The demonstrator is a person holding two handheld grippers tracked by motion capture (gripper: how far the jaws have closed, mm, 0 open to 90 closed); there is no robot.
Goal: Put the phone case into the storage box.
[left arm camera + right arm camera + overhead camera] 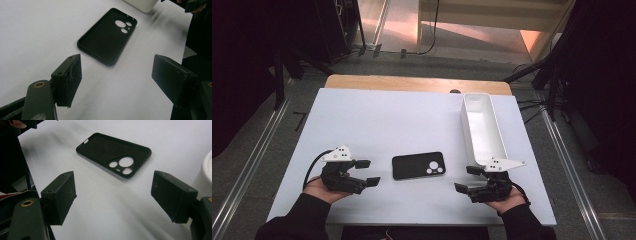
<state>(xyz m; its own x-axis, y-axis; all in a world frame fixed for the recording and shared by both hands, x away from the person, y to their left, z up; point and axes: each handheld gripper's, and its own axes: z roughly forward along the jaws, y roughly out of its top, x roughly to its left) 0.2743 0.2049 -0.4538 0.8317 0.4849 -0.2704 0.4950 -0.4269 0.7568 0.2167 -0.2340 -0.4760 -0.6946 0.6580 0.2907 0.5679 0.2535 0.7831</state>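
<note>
A black, soft-looking phone case [418, 165] with round camera cut-outs lay flat, hollow side up, on the white table [382, 120], a little back from the near edge and about midway between the two side edges. The left gripper [367, 172] rested on the table just to the case's left, its jaws wide apart and holding nothing, pointed at the case. The right gripper [468, 179] sat to the case's right, jaws likewise spread and empty. A long white rectangular plastic bin [482, 127] stood along the right edge, its near end just beside the right gripper.
</note>
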